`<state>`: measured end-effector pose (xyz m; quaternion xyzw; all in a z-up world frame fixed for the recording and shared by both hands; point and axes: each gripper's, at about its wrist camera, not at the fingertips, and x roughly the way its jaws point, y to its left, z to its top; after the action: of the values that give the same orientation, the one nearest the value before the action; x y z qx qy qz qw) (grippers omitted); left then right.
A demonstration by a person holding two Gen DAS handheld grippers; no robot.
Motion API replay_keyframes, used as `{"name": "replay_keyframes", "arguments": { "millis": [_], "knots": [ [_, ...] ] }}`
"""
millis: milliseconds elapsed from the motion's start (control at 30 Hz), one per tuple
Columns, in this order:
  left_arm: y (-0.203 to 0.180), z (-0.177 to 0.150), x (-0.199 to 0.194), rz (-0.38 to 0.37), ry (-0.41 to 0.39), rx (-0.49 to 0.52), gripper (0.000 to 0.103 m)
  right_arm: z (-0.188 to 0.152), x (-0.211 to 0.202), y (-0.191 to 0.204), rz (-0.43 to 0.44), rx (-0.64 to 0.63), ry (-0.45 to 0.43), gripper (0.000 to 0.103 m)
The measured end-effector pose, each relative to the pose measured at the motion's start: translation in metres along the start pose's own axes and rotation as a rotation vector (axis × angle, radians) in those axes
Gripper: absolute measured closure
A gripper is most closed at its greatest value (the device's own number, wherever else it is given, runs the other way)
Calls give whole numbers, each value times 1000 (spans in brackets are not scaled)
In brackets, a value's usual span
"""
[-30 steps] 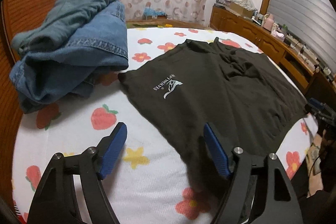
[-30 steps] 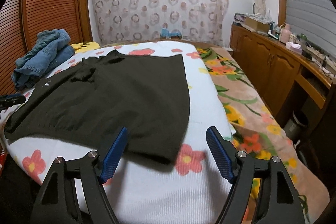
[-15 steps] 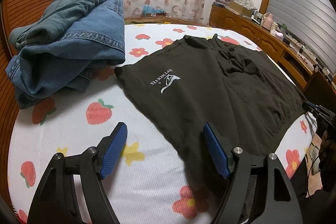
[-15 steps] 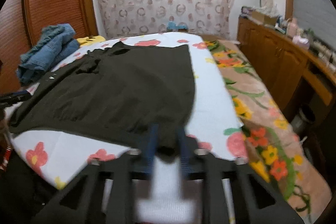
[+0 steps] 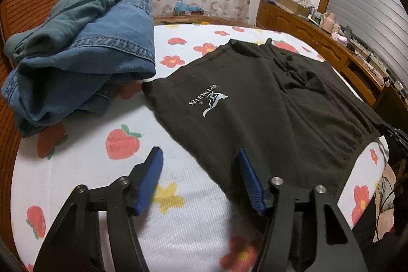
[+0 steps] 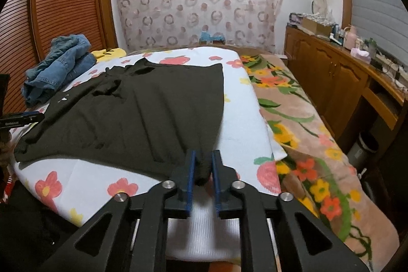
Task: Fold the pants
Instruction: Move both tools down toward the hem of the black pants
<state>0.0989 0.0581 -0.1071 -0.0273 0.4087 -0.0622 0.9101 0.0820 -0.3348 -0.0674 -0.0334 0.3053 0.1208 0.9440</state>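
Observation:
Dark pants with a white logo lie spread flat on the flowered bed sheet; they also show in the right wrist view. My left gripper is open, low over the sheet, its right finger over the near left corner of the pants. My right gripper is shut on the near right corner of the pants, with dark cloth pinched between its blue pads.
A heap of blue denim clothes lies on the bed's far left, also in the right wrist view. A flowered blanket covers the bed's right side. Wooden cabinets run along the right wall.
My right gripper went from wide open to shut on the near corner of the pants. My left gripper stayed open and edged closer to the pants' other near corner.

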Motion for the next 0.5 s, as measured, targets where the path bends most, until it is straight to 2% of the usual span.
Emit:
{"name": "replay_keyframes", "arguments": {
  "millis": [67, 133, 200, 267, 333, 500],
  "knots": [
    [-1, 2, 2, 3, 4, 9, 51, 2, -1, 0, -6, 2, -8, 76],
    [-5, 4, 4, -2, 9, 25, 57, 3, -1, 0, -12, 0, -15, 74],
    [-9, 5, 5, -5, 11, 44, 70, 1, -1, -1, -21, 1, -21, 73],
    [-12, 7, 7, -14, 18, 55, 88, 0, -1, 0, -22, 5, -24, 73],
    [-17, 10, 7, -28, 18, 67, 95, 0, 0, 0, -17, 10, -25, 73],
    [-38, 25, 1, -68, -1, 120, 99, 7, 2, 5, 12, 1, -27, 73]
  ]
}}
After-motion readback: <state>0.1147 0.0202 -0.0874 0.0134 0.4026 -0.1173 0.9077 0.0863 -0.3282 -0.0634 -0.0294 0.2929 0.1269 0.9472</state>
